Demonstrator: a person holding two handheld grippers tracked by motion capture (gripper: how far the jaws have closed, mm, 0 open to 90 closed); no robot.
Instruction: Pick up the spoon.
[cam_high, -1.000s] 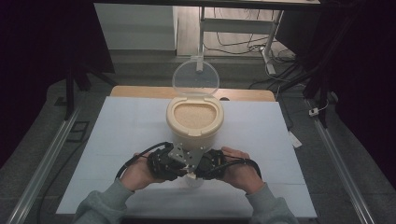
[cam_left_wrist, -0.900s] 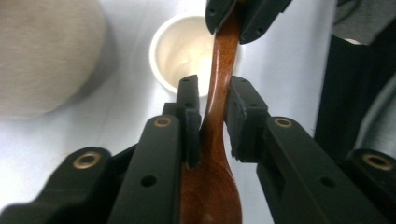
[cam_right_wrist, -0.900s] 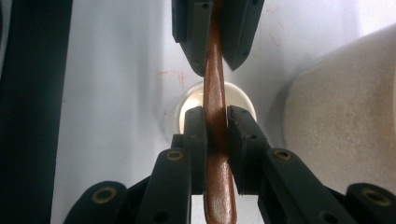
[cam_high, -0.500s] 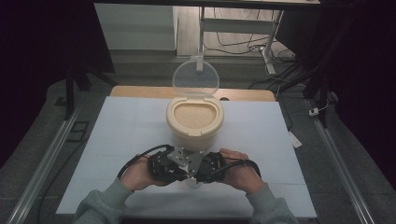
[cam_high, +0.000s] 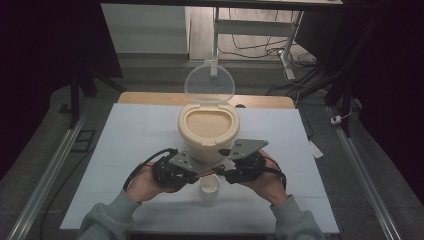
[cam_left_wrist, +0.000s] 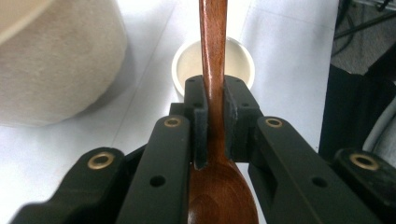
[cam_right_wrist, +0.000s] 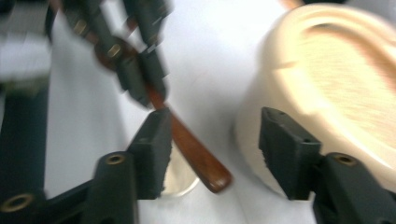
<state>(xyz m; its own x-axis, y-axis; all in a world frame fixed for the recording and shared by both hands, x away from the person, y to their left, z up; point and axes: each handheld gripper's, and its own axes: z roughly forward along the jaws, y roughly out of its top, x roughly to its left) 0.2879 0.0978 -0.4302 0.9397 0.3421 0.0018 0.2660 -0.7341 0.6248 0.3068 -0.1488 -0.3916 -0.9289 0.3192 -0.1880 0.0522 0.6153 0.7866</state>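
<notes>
The large cream container (cam_high: 208, 131) with its raised clear lid (cam_high: 209, 83) stood at mid-table just beyond both grippers, blocking any straight reach forward. The small white cup (cam_high: 209, 185) sat just before it, between the left gripper (cam_high: 192, 176) and the right gripper (cam_high: 223, 173), and the wooden spoon (cam_left_wrist: 214, 70) spanned the narrow gap above the cup. The white table (cam_high: 135, 130) lay bare to either side of the container, leaving wide passage there.
</notes>
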